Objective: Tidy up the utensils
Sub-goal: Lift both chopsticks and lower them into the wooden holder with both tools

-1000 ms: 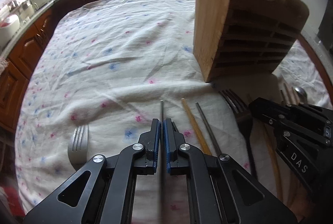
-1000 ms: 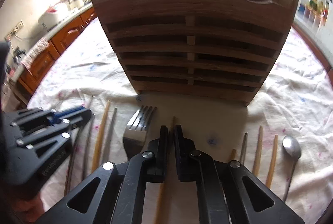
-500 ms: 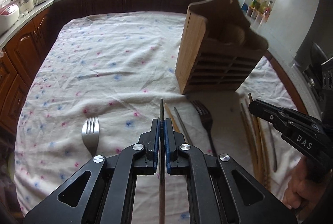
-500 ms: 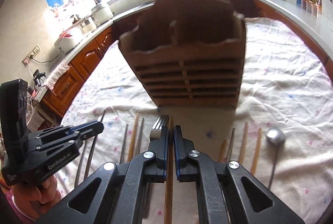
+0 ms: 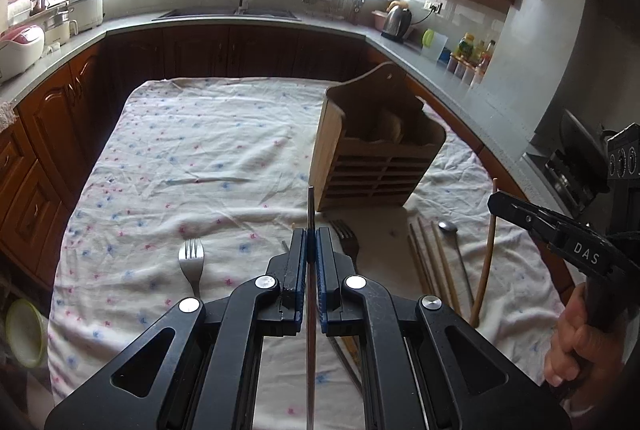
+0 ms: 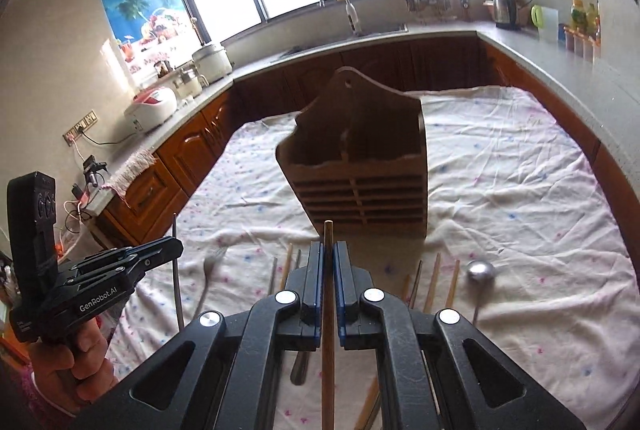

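From the left wrist view, a lone fork point(image 5: 191, 259) lies on the flowered tablecloth point(image 5: 200, 158) at nine o'clock of the left gripper point(image 5: 311, 230). That gripper is clamped on a metal chopstick point(image 5: 310, 206), whose tip points to twelve o'clock, raised above the cloth. A second fork point(image 5: 345, 236) lies just past its right finger. The wooden utensil holder point(image 5: 376, 154) stands at one o'clock, open at the top, nothing between it and the chopstick tip. At three o'clock lie several chopsticks point(image 5: 430, 262) and a spoon point(image 5: 449, 227). The right gripper point(image 6: 328, 244) is closed on a wooden chopstick point(image 6: 328, 270), aimed at the holder's slatted front at twelve o'clock.
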A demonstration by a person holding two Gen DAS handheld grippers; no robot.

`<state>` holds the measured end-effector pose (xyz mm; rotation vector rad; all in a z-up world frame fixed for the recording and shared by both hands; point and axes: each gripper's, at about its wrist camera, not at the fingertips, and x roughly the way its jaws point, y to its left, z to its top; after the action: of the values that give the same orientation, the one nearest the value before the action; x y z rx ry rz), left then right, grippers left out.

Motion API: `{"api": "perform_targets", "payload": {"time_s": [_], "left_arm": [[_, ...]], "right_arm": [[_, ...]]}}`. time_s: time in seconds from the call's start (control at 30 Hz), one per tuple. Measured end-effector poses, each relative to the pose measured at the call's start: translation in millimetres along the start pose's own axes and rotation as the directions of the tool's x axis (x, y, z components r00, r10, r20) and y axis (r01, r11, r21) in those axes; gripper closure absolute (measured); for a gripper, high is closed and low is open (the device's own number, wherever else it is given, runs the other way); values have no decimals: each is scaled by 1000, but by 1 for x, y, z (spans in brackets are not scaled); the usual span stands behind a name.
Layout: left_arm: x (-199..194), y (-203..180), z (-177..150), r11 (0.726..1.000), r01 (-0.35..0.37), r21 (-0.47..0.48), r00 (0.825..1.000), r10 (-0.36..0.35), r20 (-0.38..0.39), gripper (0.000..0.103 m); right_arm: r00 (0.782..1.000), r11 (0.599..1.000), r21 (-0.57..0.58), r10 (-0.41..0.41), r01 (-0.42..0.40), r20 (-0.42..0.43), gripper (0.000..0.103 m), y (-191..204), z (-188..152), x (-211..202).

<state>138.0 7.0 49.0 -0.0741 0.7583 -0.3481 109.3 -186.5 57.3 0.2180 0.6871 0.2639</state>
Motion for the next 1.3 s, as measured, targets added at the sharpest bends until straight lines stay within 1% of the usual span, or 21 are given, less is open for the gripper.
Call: {"api": "perform_targets", "payload": {"time_s": [0.17, 0.3, 0.57, 0.73, 1.0, 1.3], "left_arm": [[-21, -4, 3, 1000, 3, 1, 999, -3, 46, 99], [-30, -6, 5, 1000, 22, -13, 997, -21, 72, 99], [-38, -11, 15, 999, 33, -9, 993, -32, 113, 99], [-40, -16, 28, 999, 45, -6, 989, -44, 142, 99], [-42, -27, 66, 998, 56, 14, 975, -58, 215, 99], [-28, -37, 126, 999, 45, 23, 953, -49, 298, 99]], "right_arm": [[998, 1000, 2, 13, -13, 55, 98, 2, 4, -25], [997, 1000, 0, 16, -16, 77, 98, 2, 8, -35], [991, 1000, 10, 13, -15, 133, 98, 0, 17, -52], [985, 1000, 12, 6, -8, 173, 98, -6, 30, -60], [969, 1000, 18, 3, -7, 247, 98, -15, 65, -72], [926, 999, 47, -31, 14, 375, 98, -28, 124, -79]]}}
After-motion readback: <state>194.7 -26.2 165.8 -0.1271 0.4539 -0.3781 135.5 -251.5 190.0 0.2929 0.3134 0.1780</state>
